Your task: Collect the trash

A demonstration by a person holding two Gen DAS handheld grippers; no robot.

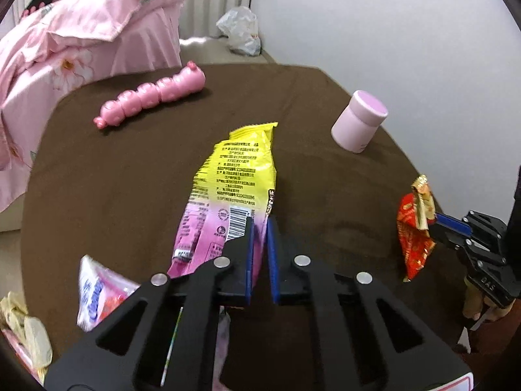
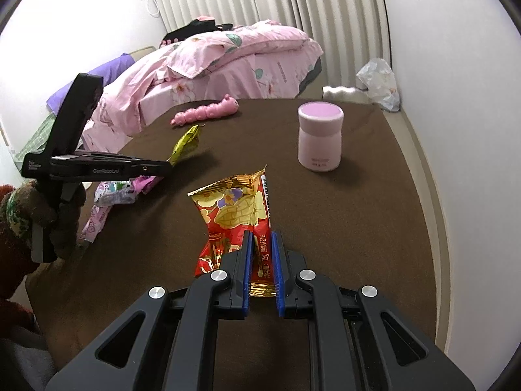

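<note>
My left gripper point(image 1: 259, 228) is shut on a yellow and pink snack wrapper point(image 1: 237, 169) and holds it above the brown table point(image 1: 146, 195). My right gripper point(image 2: 262, 239) is shut on a red and gold peanut wrapper point(image 2: 237, 208), also lifted off the table. The right gripper with the red wrapper point(image 1: 415, 228) shows at the right of the left wrist view. The left gripper with the yellow wrapper point(image 2: 187, 143) shows at the left of the right wrist view. More wrappers point(image 1: 97, 293) lie at the table's near left edge.
A pink caterpillar toy point(image 1: 153, 97) lies at the table's far side. A pink lidded jar point(image 1: 358, 123) stands at the far right. A bed with pink bedding point(image 2: 228, 58) is beyond the table. A plastic bag point(image 1: 241, 29) sits on the floor by the wall.
</note>
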